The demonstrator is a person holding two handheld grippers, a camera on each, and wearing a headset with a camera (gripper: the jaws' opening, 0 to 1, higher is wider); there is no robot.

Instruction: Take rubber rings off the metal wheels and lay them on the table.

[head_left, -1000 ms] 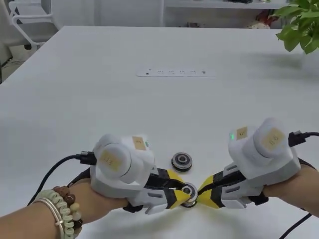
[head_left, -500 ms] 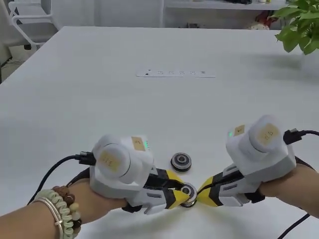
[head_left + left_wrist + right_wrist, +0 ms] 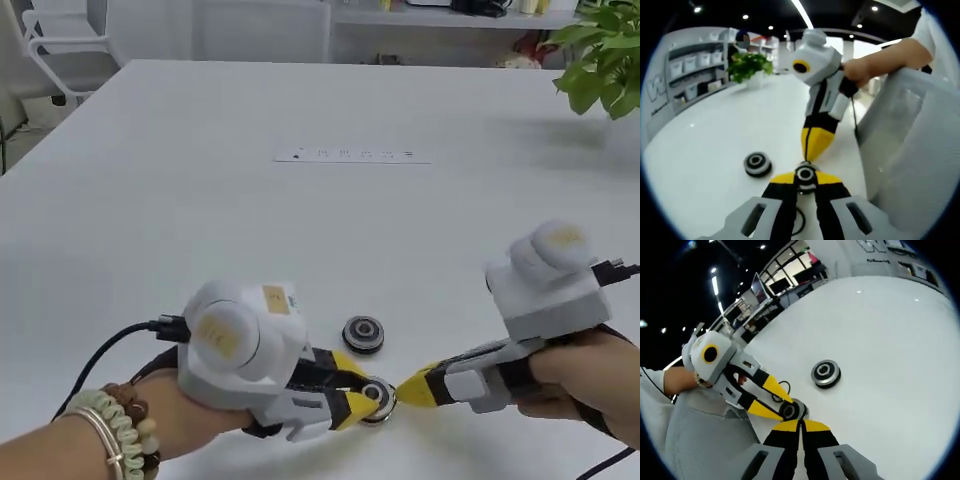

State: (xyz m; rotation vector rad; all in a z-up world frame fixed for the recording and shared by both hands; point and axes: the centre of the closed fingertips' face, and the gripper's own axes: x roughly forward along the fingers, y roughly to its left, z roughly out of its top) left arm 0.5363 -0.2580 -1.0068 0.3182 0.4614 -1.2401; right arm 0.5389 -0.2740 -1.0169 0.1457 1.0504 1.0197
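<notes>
Jaws of the left gripper (image 3: 364,394) hide the sides of the wheel (image 3: 805,174); the plant (image 3: 600,68) runs off the edge.

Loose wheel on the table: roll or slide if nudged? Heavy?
Loose wheel lies flat on its face, so it would probably slide, not roll. Its dark outer ring looks like rubber, likely grippy on the table. Metal-looking hub suggests stiff, heavy for its size.

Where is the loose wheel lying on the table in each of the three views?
Head view: loose wheel lower centre, beyond the held wheel.
Left gripper view: lower left, left of the held wheel.
Right gripper view: centre, up-right of the held wheel.
Shared landmark: the held wheel.
</notes>
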